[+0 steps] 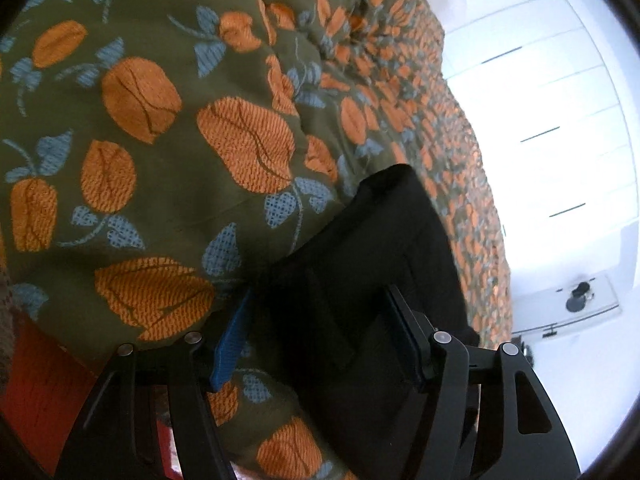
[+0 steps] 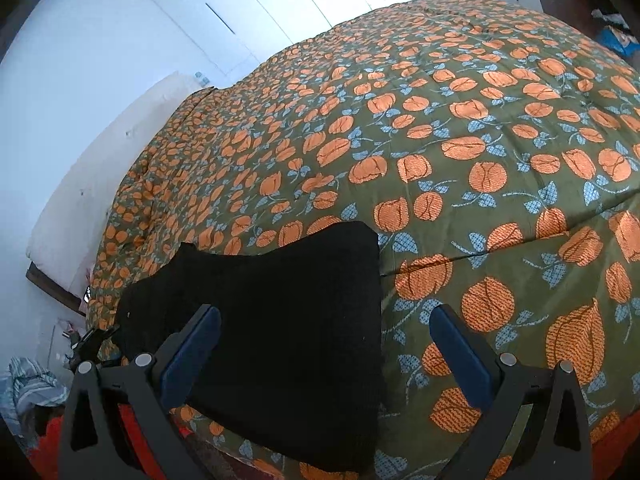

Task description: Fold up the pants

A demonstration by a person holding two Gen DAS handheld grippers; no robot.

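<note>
Pants (image 2: 280,320), black, folded flat, on bedspread (image 2: 480,120)

Pants (image 2: 288,320) on bedspread (image 2: 480,120), near edge

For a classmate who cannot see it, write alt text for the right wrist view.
Black pants lie in a folded block on a bed's green bedspread printed with orange flowers and blue leaves. The right gripper hovers over them, jaws open, one fingertip above the pants and one above the bedspread. White walls stand behind.

A bed (image 2: 460,92) under a green quilt with orange flowers fills the room; white wardrobe doors (image 2: 208,20) stand beyond, brightly lit.
</note>
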